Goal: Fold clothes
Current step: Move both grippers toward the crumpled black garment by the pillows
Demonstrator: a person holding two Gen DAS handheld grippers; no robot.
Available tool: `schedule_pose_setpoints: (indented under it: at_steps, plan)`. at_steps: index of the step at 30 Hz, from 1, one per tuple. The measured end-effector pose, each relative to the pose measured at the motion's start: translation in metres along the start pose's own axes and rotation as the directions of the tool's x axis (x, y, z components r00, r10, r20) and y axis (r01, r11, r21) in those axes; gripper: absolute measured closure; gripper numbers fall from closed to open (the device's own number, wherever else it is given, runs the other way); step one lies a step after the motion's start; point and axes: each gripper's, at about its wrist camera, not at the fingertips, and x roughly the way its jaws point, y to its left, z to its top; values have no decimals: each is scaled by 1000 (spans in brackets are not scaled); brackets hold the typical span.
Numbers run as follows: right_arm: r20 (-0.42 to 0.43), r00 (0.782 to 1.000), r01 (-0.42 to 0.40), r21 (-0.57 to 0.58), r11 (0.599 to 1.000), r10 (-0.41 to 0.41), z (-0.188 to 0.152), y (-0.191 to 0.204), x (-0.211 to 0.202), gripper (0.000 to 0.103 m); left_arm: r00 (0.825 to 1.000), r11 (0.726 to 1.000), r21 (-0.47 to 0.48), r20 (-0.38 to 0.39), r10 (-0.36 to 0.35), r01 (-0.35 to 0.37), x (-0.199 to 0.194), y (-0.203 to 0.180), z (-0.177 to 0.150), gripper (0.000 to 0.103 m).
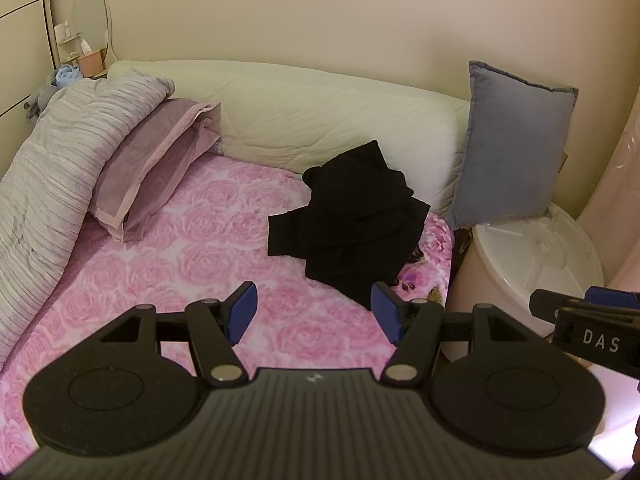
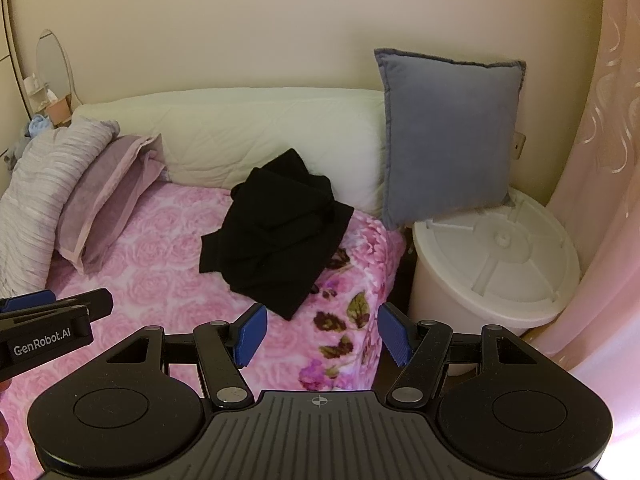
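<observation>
- At twelve o'clock from your left gripper [image 1: 314,312], black clothes [image 1: 352,220] lie near the pink bedspread's [image 1: 160,272] edge.
- Your right gripper [image 2: 322,334] also gapes, empty.

One heap of black clothes [image 1: 352,220] lies on the pink rose-print bed cover [image 1: 168,248] — how many garments are in it cannot be told. Two pillows: a mauve pillow [image 1: 154,168] left of the heap and a blue-grey cushion [image 1: 516,148] right of it. One cream bolster [image 1: 320,120] runs behind the heap, one grey striped duvet [image 1: 60,160] is bunched far left, and one white round tub [image 2: 492,256] stands right of the heap — off the bed. Two grippers, each with two blue-padded fingers: the left gripper [image 1: 314,314] and the right gripper [image 2: 322,334].
</observation>
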Motion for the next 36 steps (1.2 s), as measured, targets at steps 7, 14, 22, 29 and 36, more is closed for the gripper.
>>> schedule_pose_setpoints:
  at_steps: [7,14,22,29,36]
  plan:
    - [1,1000,15,-17,1000,-15,2,8,1,38,1000,1000,-22,-6,-11,11,3,10,-1,44]
    - [-8,1000,25,-35,999,-25,2,12,5,38,1000,999,-44,-14,-20,20,8,17,-2,44]
    - [-25,1000,17,-49,999,-18,5,17,16,38,1000,998,-55,-26,-12,10,16,23,1,44]
    - [-32,999,11,-55,998,-13,12,14,27,38,999,998,-67,-31,4,-7,24,26,7,44]
    - [-57,998,-7,-55,998,4,18,8,44,38,999,997,-71,-38,24,-27,34,26,14,44]
